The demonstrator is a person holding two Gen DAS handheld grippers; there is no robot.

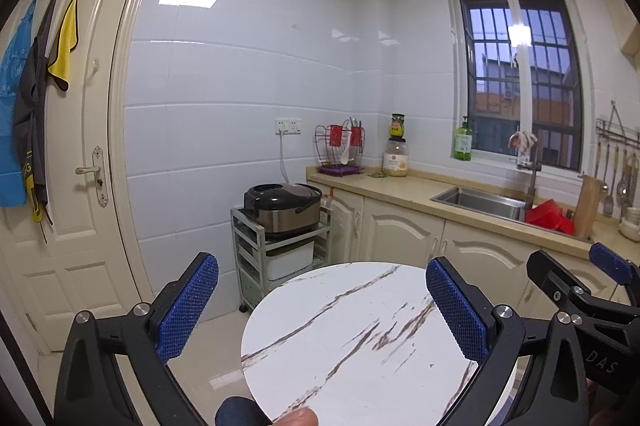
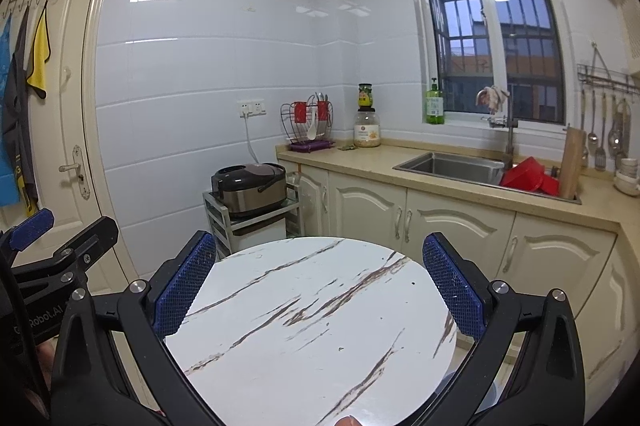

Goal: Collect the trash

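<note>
- Two hand-held grippers are seen over a round marble tabletop — the left hand-held gripper and the right hand-held gripper are both spread wide, with nothing held.
- No trash is visible on the tabletop; only a few tiny specks can be made out, too small to identify.
- No bin or bag is shown in either view.
- The task is judged either not begun or already finished — which cannot be told.
- The counter beyond carries jars and a rack, well apart from both grippers.
</note>
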